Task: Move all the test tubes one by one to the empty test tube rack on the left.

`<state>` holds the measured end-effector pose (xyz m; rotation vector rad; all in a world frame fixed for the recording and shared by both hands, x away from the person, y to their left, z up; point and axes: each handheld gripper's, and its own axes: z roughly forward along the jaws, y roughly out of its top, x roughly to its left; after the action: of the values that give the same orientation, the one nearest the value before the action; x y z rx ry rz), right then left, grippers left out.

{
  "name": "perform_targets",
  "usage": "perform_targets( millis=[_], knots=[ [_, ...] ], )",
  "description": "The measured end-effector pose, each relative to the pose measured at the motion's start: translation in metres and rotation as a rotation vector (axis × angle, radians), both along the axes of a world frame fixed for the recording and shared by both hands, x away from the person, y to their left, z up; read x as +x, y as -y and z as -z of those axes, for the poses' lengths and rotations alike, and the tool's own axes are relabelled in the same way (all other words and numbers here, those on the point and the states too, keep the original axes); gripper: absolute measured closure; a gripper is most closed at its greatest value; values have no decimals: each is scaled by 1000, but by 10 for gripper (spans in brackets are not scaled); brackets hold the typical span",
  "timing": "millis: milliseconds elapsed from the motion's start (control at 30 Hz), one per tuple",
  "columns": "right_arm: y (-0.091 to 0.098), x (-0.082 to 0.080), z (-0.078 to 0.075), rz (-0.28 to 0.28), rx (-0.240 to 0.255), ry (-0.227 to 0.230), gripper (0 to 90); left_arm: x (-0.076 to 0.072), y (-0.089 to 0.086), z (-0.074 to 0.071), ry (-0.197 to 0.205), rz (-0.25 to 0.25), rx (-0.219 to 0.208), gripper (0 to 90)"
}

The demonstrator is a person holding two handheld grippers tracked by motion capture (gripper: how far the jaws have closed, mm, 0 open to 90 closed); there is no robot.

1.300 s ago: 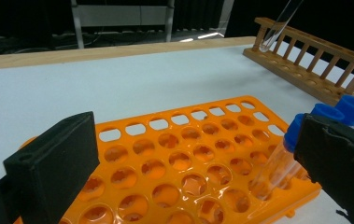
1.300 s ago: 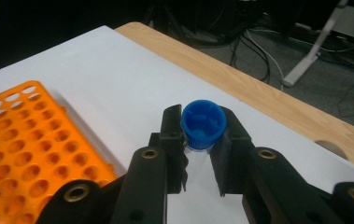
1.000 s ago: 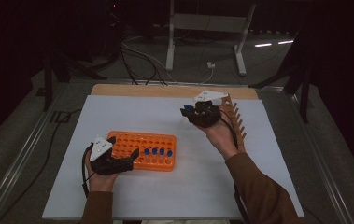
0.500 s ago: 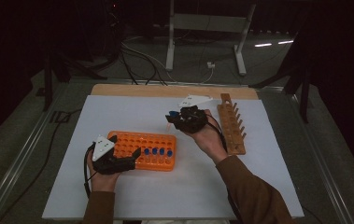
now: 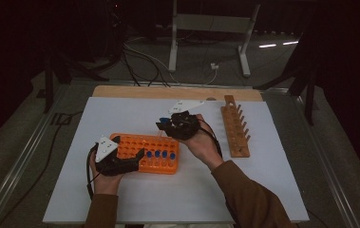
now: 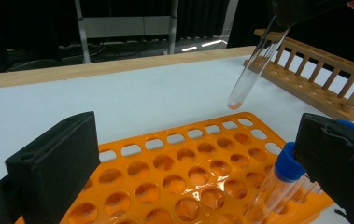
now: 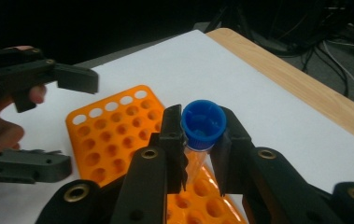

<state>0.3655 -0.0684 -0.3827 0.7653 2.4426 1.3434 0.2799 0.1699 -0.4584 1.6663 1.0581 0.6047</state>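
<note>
Jaws on the right gripper (image 7: pixel 198 154) are clamped tight around a blue-capped test tube (image 7: pixel 203 122), pinching it just under the cap. From the high view that gripper (image 5: pixel 164 124) hangs over the far edge of the orange rack (image 5: pixel 135 145), and in the left gripper view the tube (image 6: pixel 251 72) slants down with its rounded tip just above the rack's (image 6: pixel 174 172) back row, at about 1 o'clock. The left gripper (image 5: pixel 137 156) has its jaws spread wide, straddling the near left end of the rack without squeezing it. A few more blue-capped tubes (image 5: pixel 163 154) stand in the rack's right end. Over at 3 o'clock, well apart, sits a wooden peg rack (image 5: pixel 235 126) on the white table (image 5: pixel 272 185).
</note>
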Motion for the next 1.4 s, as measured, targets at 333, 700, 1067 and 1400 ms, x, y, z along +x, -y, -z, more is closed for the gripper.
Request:
perform_targets(
  millis=[333, 700, 1067, 1400],
  knots=[
    [-17, -6, 3, -35, -4, -16, 764, 3, 6, -4, 4, 29, 12, 56],
    [-33, -12, 2, -70, -19, -27, 763, 3, 12, -8, 35, 66, 17, 194],
    [-43, -18, 1, -100, -4, -35, 763, 2, 13, -10, 45, 59, 12, 330],
    [-48, -21, 0, -120, 13, -48, 763, 0, 16, -12, 54, 65, 24, 478]
  ],
)
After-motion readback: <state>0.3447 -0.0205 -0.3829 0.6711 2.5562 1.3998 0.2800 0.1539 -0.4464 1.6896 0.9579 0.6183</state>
